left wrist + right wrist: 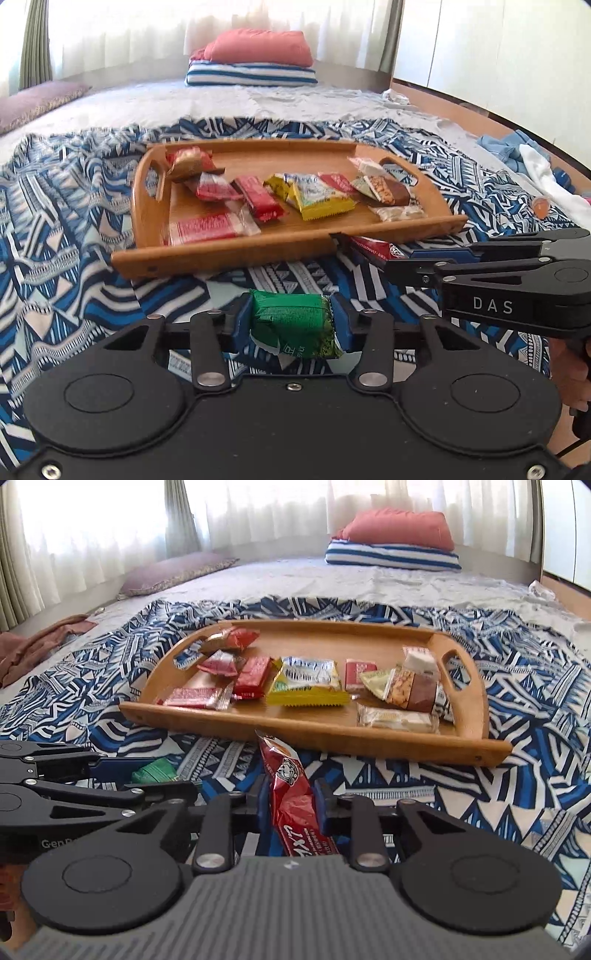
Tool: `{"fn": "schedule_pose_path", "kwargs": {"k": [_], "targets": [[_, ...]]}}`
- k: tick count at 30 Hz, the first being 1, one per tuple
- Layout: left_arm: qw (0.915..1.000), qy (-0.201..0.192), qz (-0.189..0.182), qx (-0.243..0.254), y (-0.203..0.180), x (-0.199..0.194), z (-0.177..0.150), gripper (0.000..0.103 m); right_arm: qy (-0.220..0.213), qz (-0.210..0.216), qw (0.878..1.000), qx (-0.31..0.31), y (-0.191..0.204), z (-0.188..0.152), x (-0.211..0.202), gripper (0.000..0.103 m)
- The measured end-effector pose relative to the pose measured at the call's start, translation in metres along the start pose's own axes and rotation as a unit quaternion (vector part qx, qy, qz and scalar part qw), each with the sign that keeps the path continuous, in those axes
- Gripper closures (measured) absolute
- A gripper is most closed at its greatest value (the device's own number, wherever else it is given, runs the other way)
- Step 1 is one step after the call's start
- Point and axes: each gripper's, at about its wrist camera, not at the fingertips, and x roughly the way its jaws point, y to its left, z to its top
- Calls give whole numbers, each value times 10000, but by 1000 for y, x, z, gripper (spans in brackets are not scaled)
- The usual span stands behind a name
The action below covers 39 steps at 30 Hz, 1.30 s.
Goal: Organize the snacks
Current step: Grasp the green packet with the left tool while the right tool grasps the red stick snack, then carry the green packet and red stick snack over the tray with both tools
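A wooden tray (229, 254) (476, 709) lies on a blue patterned cloth and holds several wrapped snacks, red ones at the left, a yellow pack (317, 201) (306, 686) in the middle, nut bars at the right. My left gripper (291, 325) is shut on a green snack packet (295, 323), just in front of the tray; it also shows in the right wrist view (153, 770). My right gripper (291, 805) is shut on a long red snack packet (291, 794), which points toward the tray's near rim. In the left wrist view it (373, 251) reaches in from the right.
The blue patterned cloth (74, 229) (517, 794) covers a bed. A red pillow on a striped folded blanket (251, 70) (395, 542) sits at the far end. A purple cushion (173, 570) lies far left. Loose clothes (535, 162) lie at the right edge.
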Motion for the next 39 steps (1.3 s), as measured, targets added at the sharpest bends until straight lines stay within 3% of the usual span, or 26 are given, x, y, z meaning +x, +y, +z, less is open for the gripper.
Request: {"fn": "schedule_pose_path", "kwargs": {"k": [3,6,12,20,23,25,29,32,34,38,39], "targets": [[9999,-133,-25,-35,1,-4,10,60,-146,-23,9999,41,0,8,-7,74],[9997,-180,-67,-147,6,-3,22,60,-240,-35,9995,179,-2,18,-12,86],[9991,-367,-2,-229,16,-5,44,60,-250,-73,9996,120,-6,34,-12,86],[9984,-342,62,-443,28,-9,45,60,8,-278,9995,-138,-3,21,-9,85],[9984,-319,83,-451,28,-10,41,60,148,-435,9988,-153,-6,14,-4,79],[9984,-305,74,-475,28,-11,40,60,270,-428,9987,-97,-10,11,0,65],[9983,-297,83,-488,28,-12,40,60,435,-239,9987,-62,-13,5,3,61],[9983,-302,93,-493,29,-13,41,60,536,40,9985,-117,-13,6,1,47],[9983,-299,94,-502,30,-13,41,60,650,168,9974,-251,-11,5,1,46],[9983,-280,97,-502,30,-13,40,60,844,24,9947,-585,-4,0,5,46],[9983,-276,93,-501,30,-12,40,60,884,6,9943,-592,-5,-1,7,52]]}}
